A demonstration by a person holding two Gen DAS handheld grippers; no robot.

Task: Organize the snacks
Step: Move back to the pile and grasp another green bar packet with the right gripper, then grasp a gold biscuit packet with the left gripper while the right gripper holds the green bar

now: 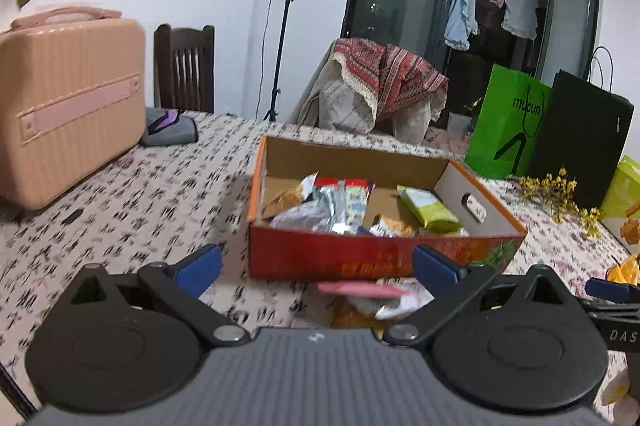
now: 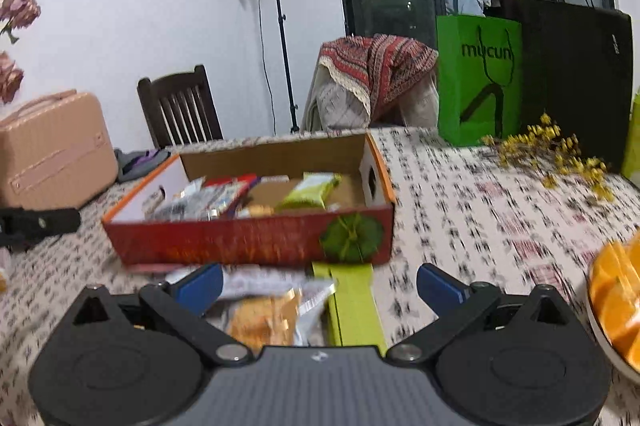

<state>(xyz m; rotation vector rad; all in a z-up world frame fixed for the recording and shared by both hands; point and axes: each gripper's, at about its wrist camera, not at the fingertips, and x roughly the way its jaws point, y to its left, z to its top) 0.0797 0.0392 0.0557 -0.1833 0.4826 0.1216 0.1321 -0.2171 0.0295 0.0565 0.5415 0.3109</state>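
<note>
A red cardboard box (image 1: 360, 258) stands on the patterned tablecloth and holds several snack packets, among them a green one (image 1: 430, 206). My left gripper (image 1: 316, 266) is open and empty just in front of the box; a pink packet (image 1: 360, 289) and other wrappers lie on the cloth below it. In the right wrist view the box (image 2: 224, 242) is ahead to the left. My right gripper (image 2: 320, 286) is open over loose snacks: an orange-printed clear packet (image 2: 264, 318) and a flat green packet (image 2: 354, 302).
A pink case (image 1: 68, 106) stands at the left, with a grey pouch (image 1: 170, 128) behind it. Green (image 1: 508, 122) and black (image 1: 580, 142) paper bags and yellow dried flowers (image 1: 560, 194) stand at the right. A plate of orange slices (image 2: 616, 298) is at the far right.
</note>
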